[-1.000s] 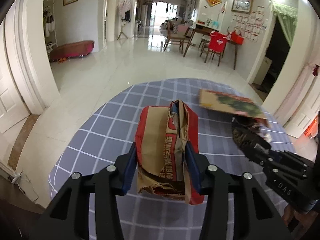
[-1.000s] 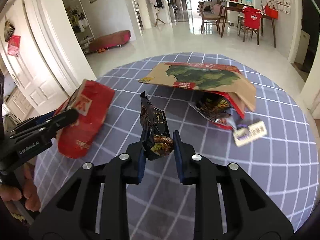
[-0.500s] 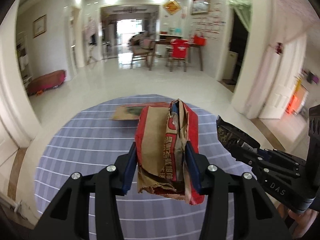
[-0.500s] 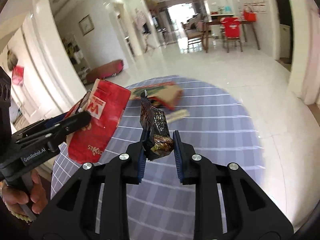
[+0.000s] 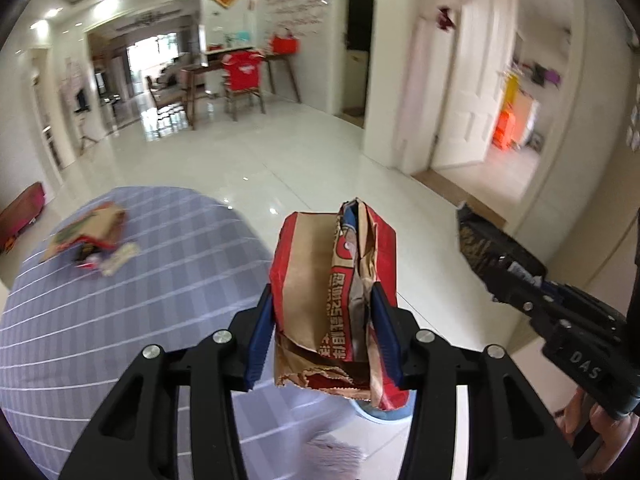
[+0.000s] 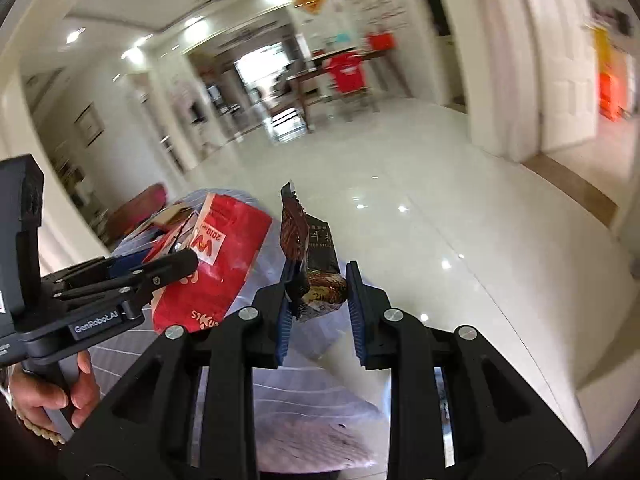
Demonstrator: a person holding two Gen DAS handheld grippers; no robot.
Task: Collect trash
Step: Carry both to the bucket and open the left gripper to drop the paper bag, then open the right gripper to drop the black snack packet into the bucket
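My left gripper point(image 5: 322, 338) is shut on a crumpled red and brown paper bag point(image 5: 334, 288) and holds it in the air past the table's right edge; the bag also shows in the right wrist view point(image 6: 212, 268). My right gripper point(image 6: 318, 310) is shut on a dark brown snack wrapper point(image 6: 310, 256), held upright above the floor; it shows at the right of the left wrist view point(image 5: 478, 240). Below the bag, a blue rim point(image 5: 380, 414) peeks out; what it belongs to is hidden.
The round table with a purple checked cloth point(image 5: 100, 320) lies to the left. More trash remains on it: a flattened cardboard box with wrappers point(image 5: 86, 240). Glossy white tiled floor point(image 5: 280, 160) stretches ahead. White doors point(image 5: 468, 92) stand to the right.
Both grippers have swung to the right with their loads, off the table and over the floor. The cardboard box has slid to the far left of view. The grips are unchanged.
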